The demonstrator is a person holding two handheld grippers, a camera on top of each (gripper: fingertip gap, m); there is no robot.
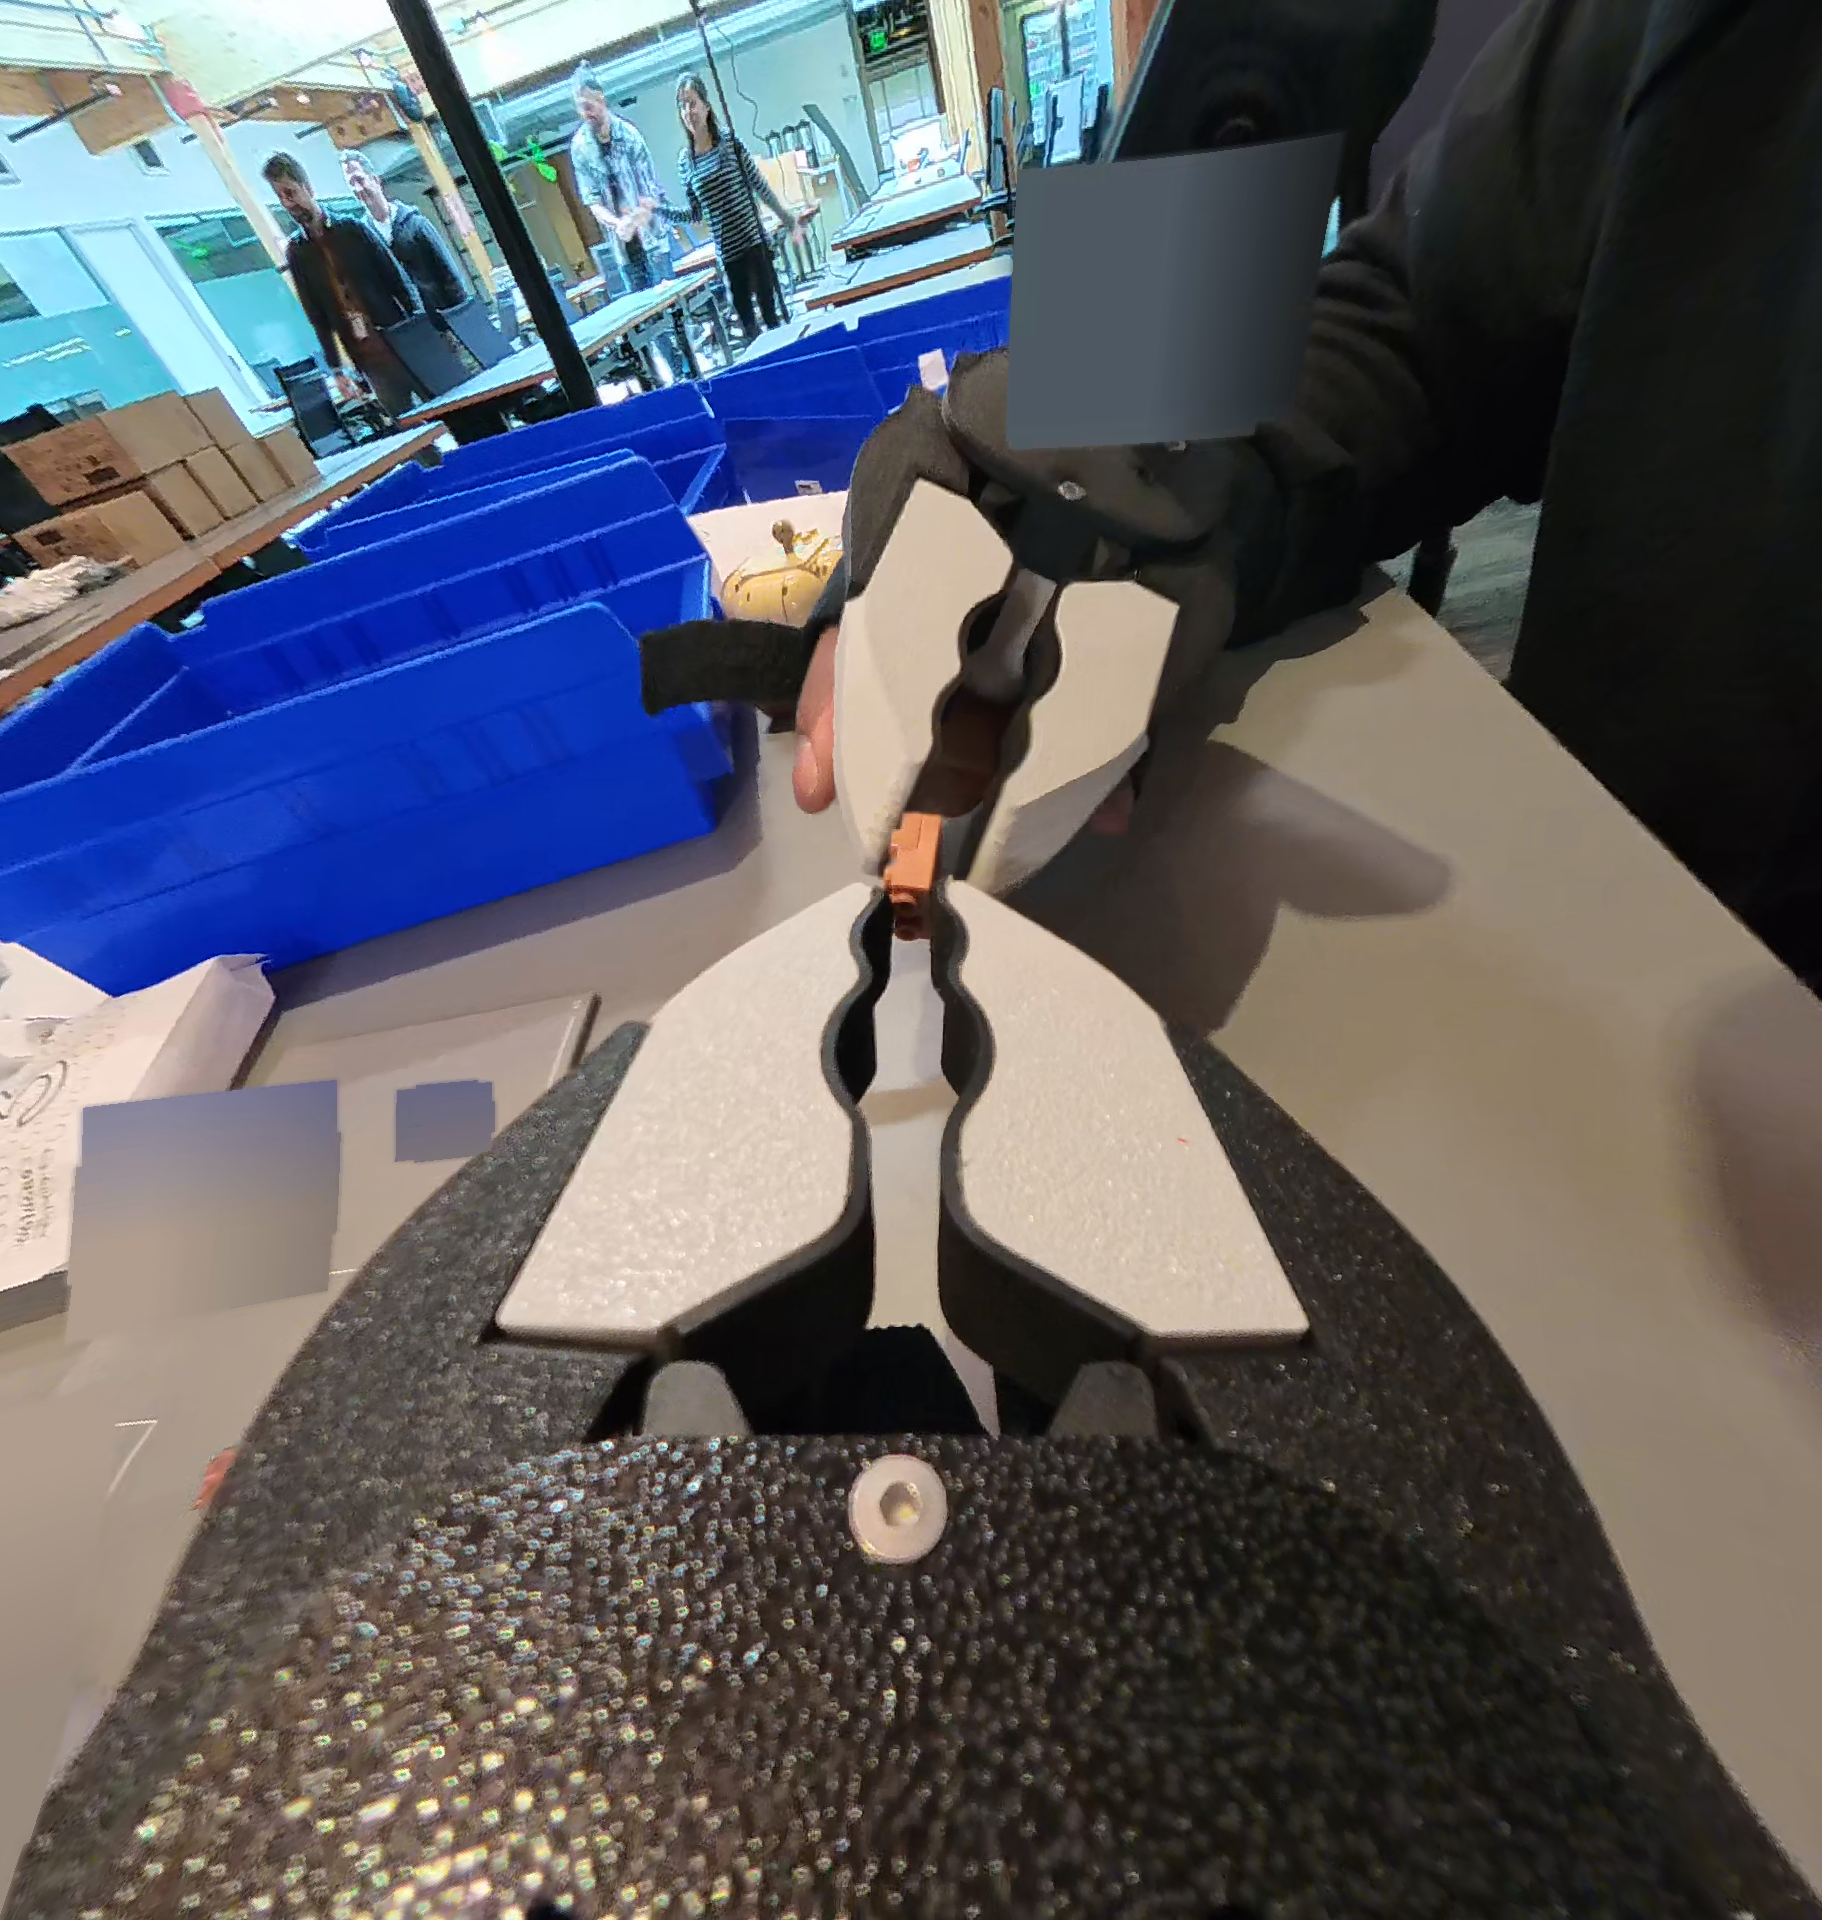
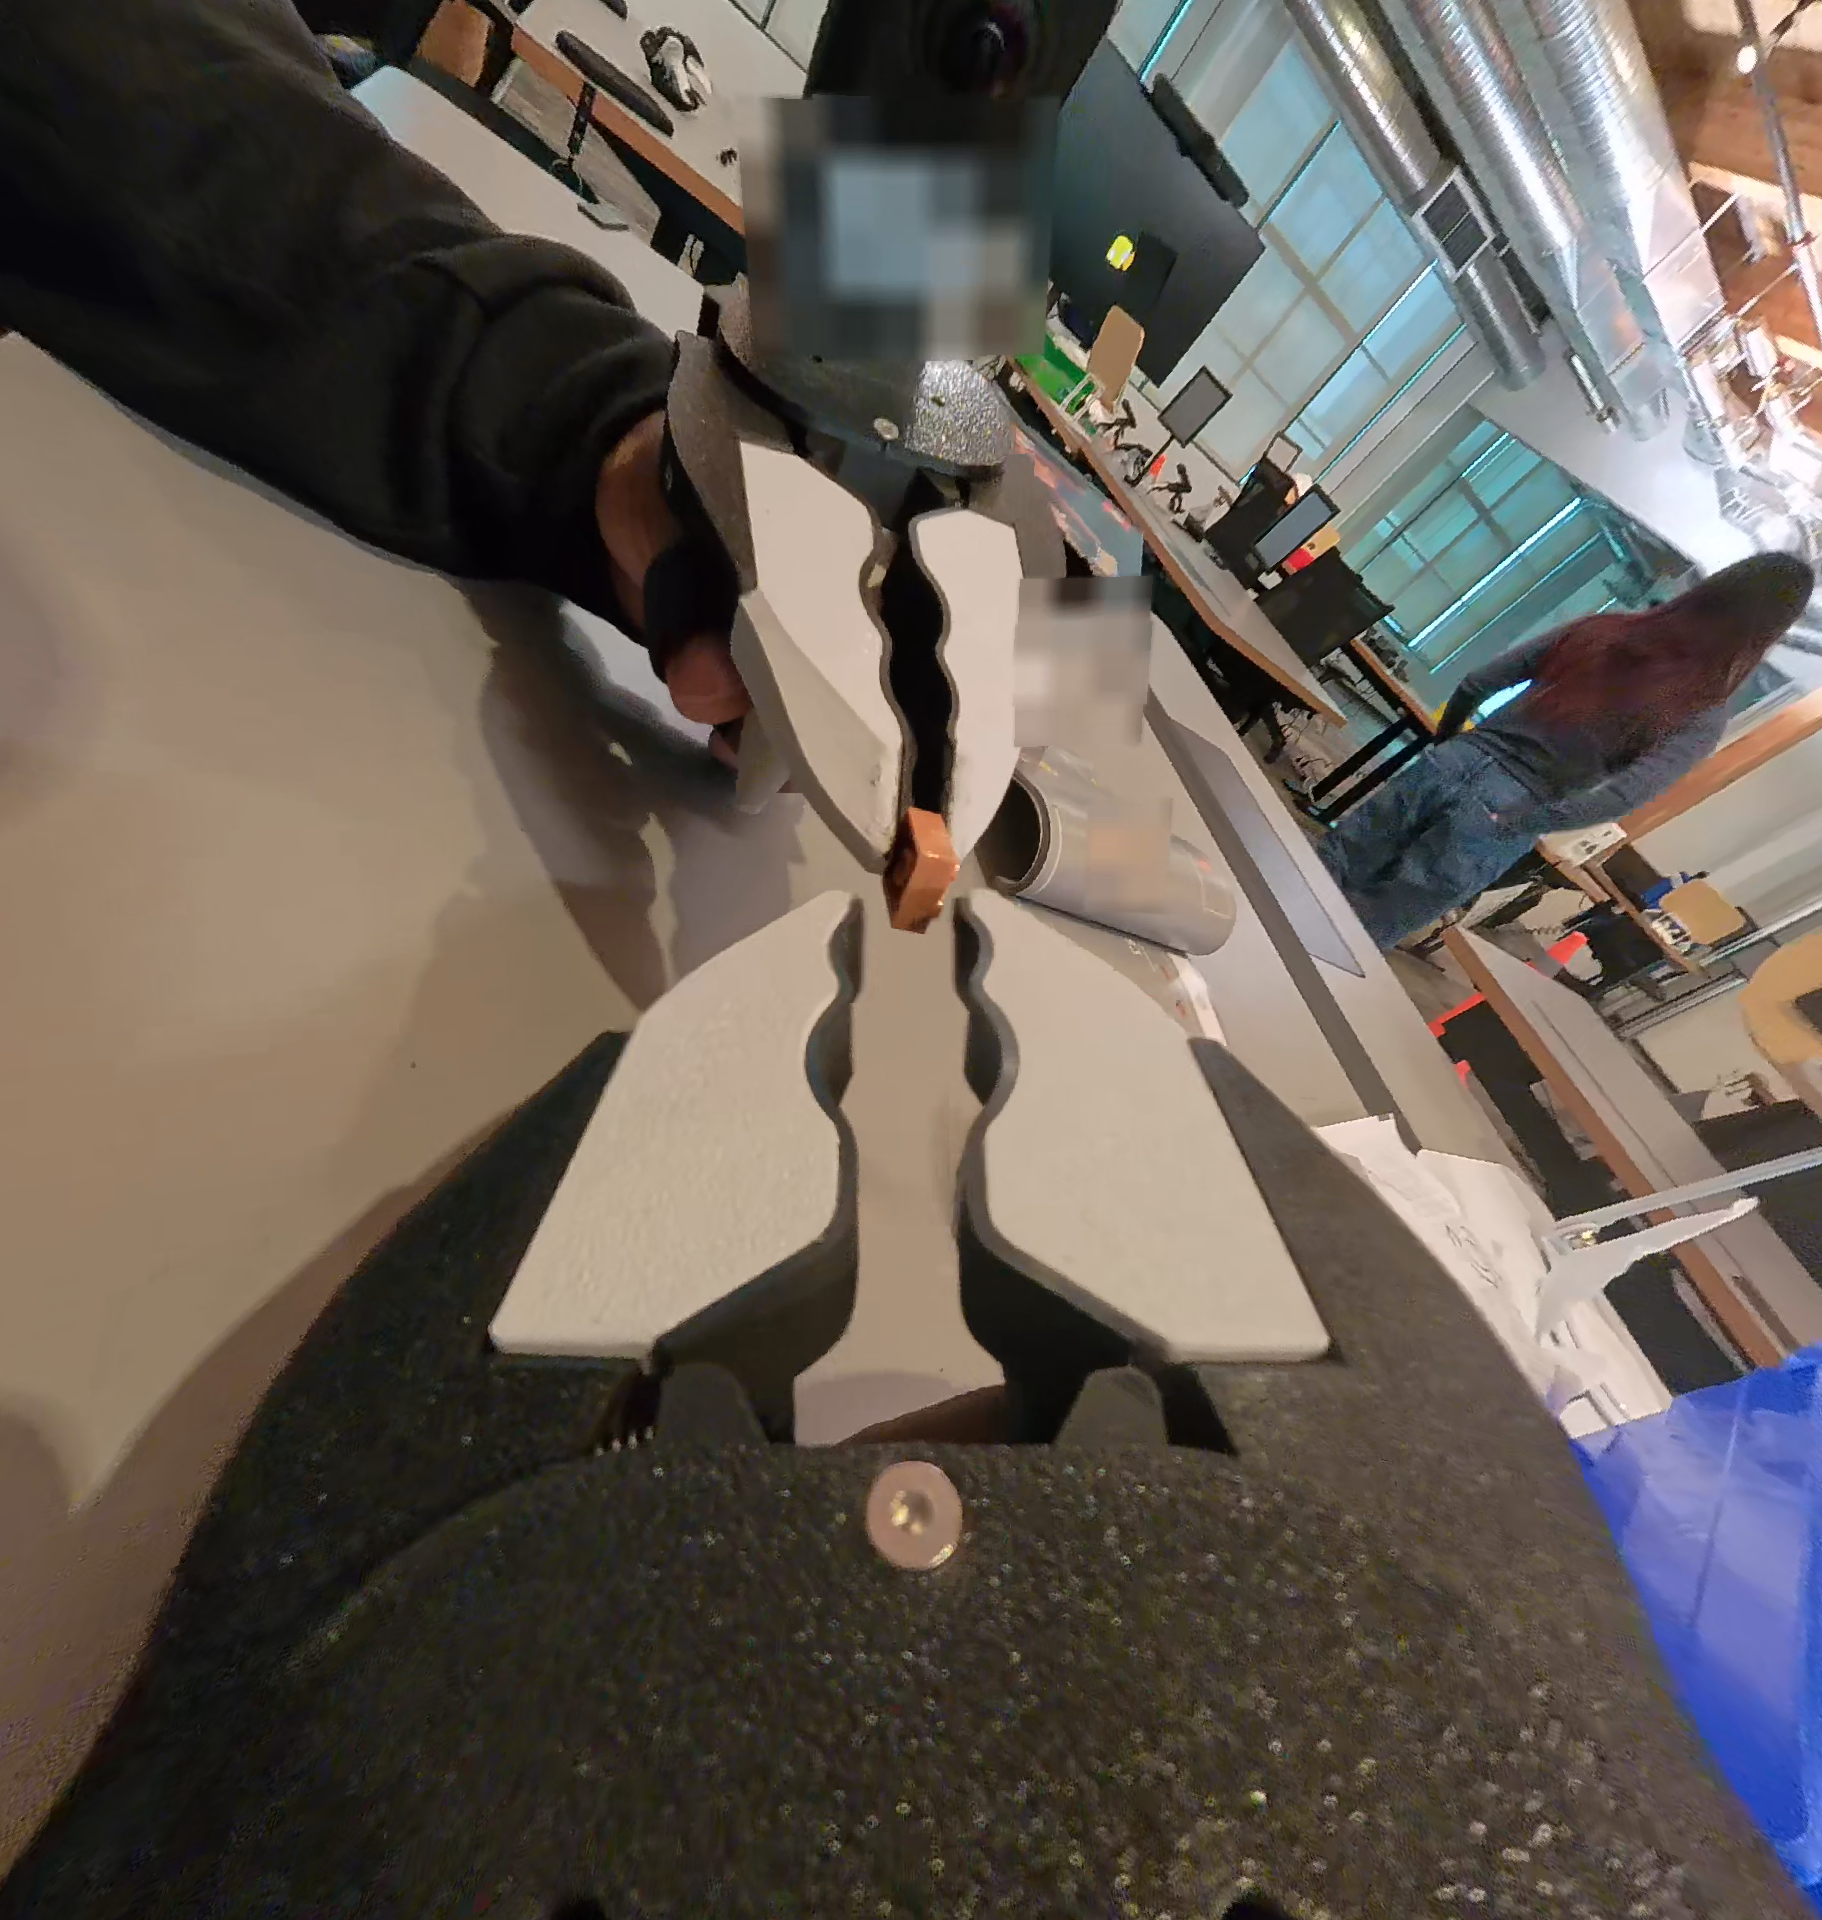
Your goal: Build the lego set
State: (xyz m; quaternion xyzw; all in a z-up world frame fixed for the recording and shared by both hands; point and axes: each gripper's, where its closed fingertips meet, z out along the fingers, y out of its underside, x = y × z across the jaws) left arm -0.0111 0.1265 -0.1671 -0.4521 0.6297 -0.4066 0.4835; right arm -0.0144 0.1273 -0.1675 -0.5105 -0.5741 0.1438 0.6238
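Gripping a small orange block (image 1: 912, 868), my left claw (image 1: 909, 902) is clenched on it at the very fingertips, just above the middle of the left wrist view. My right claw (image 2: 905, 920) faces it tip to tip. Its fingers stand released on either side of the block's free end, with a visible gap on each side in the right wrist view. The block hangs in the air above the pale grey surface (image 1: 1406, 1143), between the two claws. Blue bins (image 1: 367, 727) fill the left half of the left wrist view, with papers (image 1: 107, 1091) at lower left. A grey roll (image 2: 1125, 873) lies right of centre in the right wrist view.
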